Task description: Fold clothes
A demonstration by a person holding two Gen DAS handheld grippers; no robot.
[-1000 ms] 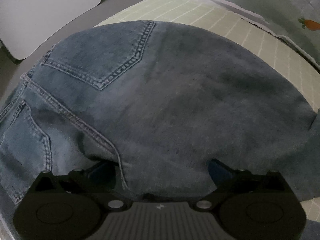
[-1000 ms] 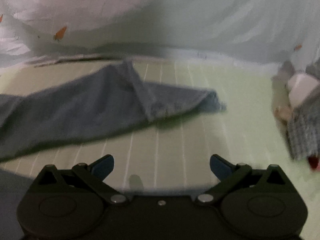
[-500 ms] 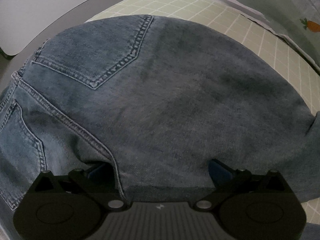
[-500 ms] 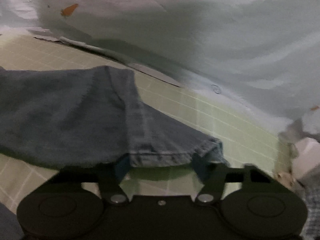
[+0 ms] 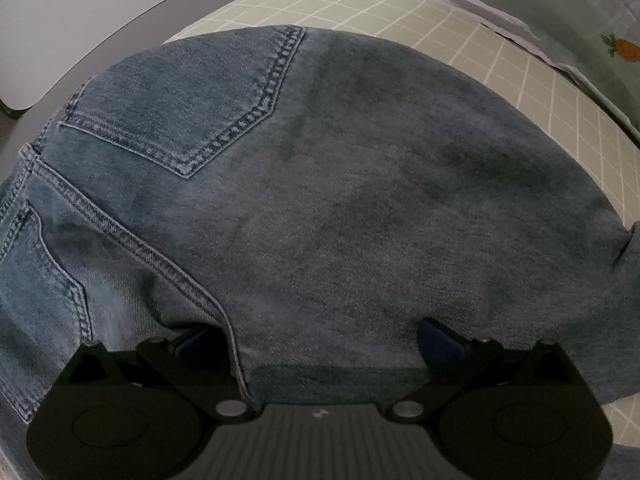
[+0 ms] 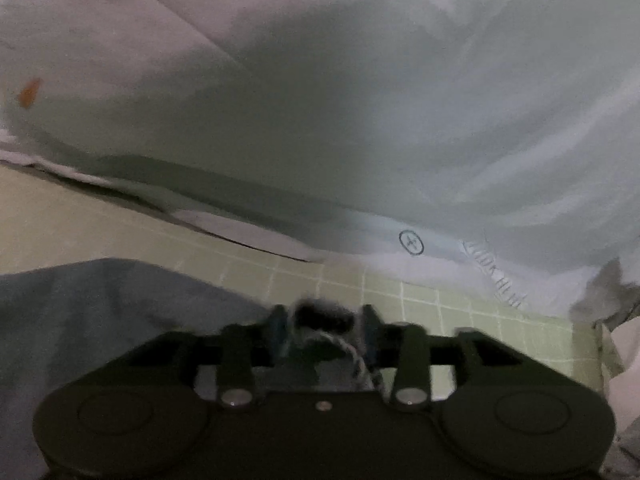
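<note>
A pale green sheet with a white grid [image 5: 404,8] covers the bed, with a light quilt printed with carrots [image 5: 600,12] bunched along its far side. The jeans [image 5: 340,200] lie spread on the sheet, seat side up, with a stitched back pocket [image 5: 184,108] toward the left; in the right wrist view their leg [image 6: 100,312] stretches away to the left. A white rounded board [image 5: 80,12] sits at the upper left, off the sheet. The left tool [image 5: 320,344] has its fingers set wide apart, with the near edge of the denim lying over and between them; whether it grips the cloth cannot be told. The right tool [image 6: 324,330] is closed narrowly on a bunched bit of the jeans' hem, frayed threads showing between its fingers.
</note>
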